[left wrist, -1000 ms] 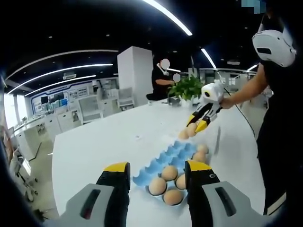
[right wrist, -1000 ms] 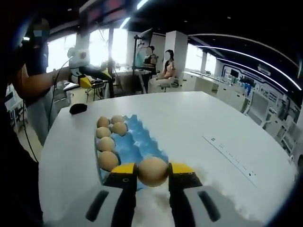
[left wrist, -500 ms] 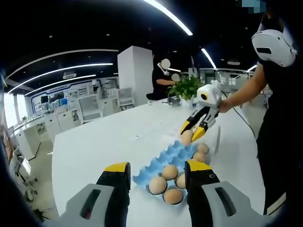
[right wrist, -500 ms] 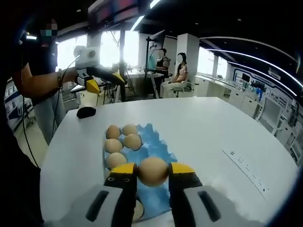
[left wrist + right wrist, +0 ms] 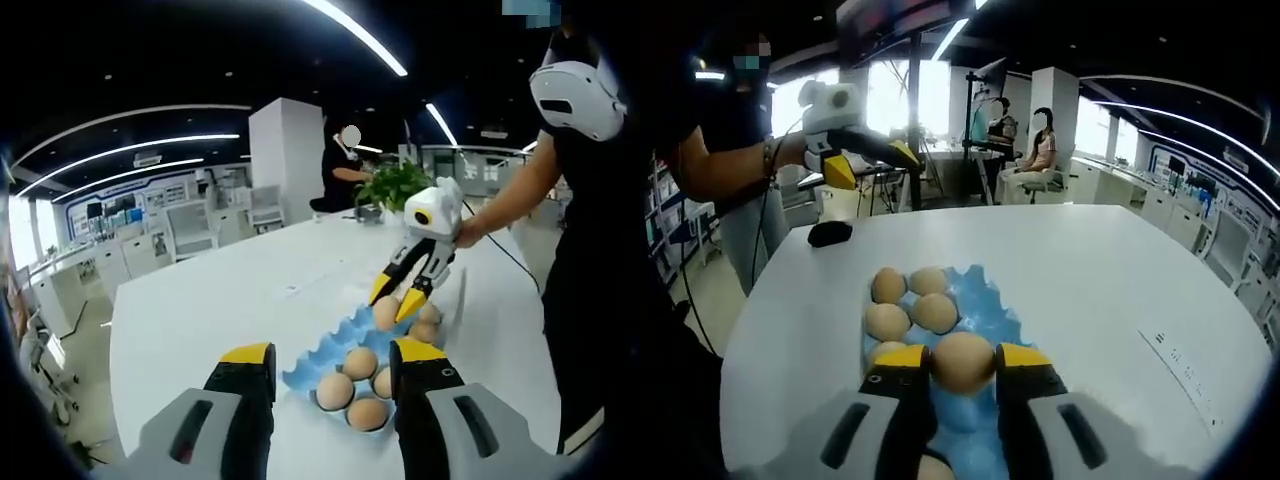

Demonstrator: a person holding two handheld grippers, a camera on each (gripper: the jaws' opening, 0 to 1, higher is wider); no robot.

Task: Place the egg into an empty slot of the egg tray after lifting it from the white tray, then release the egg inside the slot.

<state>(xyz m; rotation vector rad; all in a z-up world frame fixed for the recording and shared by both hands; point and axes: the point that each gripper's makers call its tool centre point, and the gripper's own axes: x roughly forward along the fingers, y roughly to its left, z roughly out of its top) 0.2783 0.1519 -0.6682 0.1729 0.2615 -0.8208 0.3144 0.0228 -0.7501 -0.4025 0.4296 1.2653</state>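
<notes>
My right gripper [image 5: 962,365] is shut on a brown egg [image 5: 962,360] and hangs just above the blue egg tray [image 5: 988,300]. Several eggs [image 5: 936,312] fill the tray's slots ahead and to the left of it. In the left gripper view the right gripper [image 5: 397,300] comes in from the right, holding the egg [image 5: 386,313] over the far end of the tray [image 5: 322,350]. My left gripper [image 5: 333,360] stands open near the tray's close end, above several eggs [image 5: 335,390], nothing between its jaws. It also appears, open, as the left gripper [image 5: 872,163] at upper left.
The tray lies on a wide white table [image 5: 220,300]. A black mouse-like object [image 5: 829,233] sits at the table's far left corner. A person with a white headset [image 5: 578,95] stands at the right edge. A potted plant [image 5: 395,188] is at the back.
My right gripper has carried the egg down and along the tray, closer to the eggs in their slots. The left gripper has stayed put.
</notes>
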